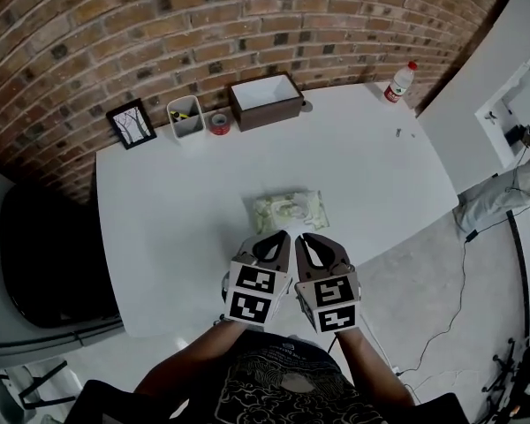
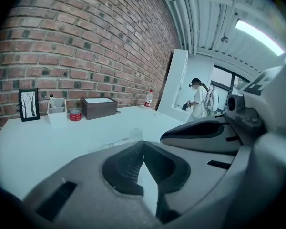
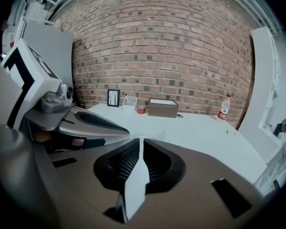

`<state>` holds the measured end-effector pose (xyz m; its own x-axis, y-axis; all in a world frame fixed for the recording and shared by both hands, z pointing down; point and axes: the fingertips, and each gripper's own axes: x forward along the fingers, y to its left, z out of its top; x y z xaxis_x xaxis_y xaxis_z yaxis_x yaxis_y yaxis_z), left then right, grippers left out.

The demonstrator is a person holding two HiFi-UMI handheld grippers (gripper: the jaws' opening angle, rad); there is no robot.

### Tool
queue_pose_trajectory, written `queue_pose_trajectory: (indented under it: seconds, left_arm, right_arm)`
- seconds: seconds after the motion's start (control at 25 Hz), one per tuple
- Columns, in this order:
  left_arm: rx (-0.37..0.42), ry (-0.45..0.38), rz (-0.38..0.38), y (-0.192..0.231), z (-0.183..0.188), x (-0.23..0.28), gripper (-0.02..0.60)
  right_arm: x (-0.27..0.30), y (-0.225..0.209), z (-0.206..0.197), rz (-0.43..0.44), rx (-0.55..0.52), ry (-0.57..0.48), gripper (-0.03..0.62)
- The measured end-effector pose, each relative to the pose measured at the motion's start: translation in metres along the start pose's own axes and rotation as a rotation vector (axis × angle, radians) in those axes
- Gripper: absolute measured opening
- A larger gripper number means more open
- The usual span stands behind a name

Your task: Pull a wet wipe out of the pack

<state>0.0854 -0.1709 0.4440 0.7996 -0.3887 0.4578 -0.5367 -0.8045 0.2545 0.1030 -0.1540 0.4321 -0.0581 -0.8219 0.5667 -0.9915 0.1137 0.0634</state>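
Two claws: left gripper [image 1: 281, 237], right gripper [image 1: 306, 238], lower centre, jaws together, empty.
Pack [image 1: 289, 210]: frame centre, just above them.
Advice: one pins pack, other opens and pinches its top centre.

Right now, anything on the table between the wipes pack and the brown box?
Nothing. In the head view the table between the wipes pack and the brown box is bare; the tape roll sits beside the box, off that line.
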Motion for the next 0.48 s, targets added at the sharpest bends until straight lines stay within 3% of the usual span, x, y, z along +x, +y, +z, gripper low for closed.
queue_pose_trajectory:
  seconds: [0.48]
  left_arm:
    - [-0.038, 0.002, 0.021, 0.026, 0.001, 0.016, 0.012]
  right_arm:
    - [0.038, -0.011, -0.001, -0.007, -0.062, 0.056, 0.021]
